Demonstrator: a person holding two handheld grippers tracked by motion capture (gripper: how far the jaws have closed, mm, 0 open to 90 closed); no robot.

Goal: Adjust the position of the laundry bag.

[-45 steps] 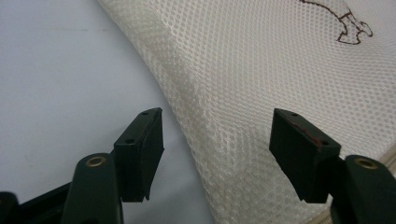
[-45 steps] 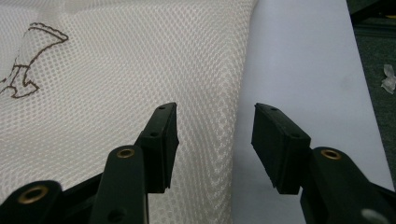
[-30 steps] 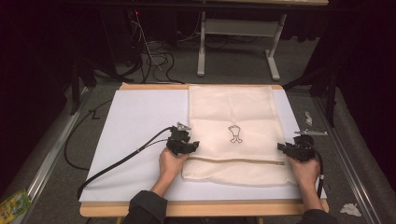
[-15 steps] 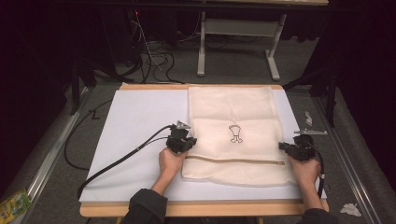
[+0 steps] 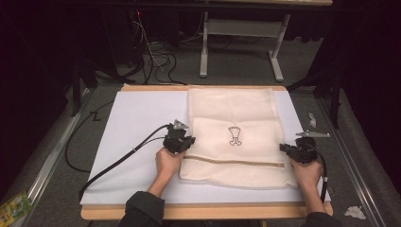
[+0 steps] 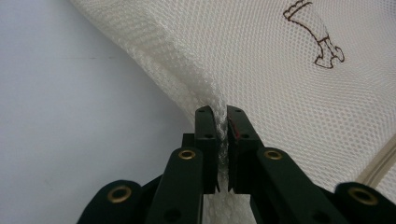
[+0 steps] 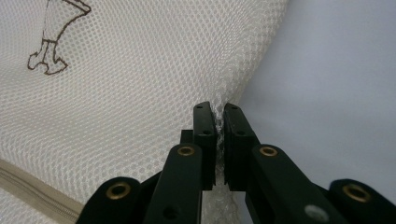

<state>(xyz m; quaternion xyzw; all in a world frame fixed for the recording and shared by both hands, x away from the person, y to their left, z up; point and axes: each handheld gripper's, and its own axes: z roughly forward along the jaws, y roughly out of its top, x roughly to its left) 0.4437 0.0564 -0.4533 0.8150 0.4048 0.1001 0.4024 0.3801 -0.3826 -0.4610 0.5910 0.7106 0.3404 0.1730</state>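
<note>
Mesh laundry bag (image 5: pixel 231 137), flat on white table (image 5: pixel 137 118): left gripper (image 6: pixel 221 122) and right gripper (image 7: pixel 219 116) each clamped a side edge, grasp step done; lifting evenly judged next.

No words, numbers or brand names could be read anywhere. The one sign was a small brown outline drawing (image 5: pixel 234 136) printed near the middle of the cream mesh bag (image 5: pixel 231 109); it also showed at the upper right in the left gripper view and at the upper left in the right gripper view.
</note>
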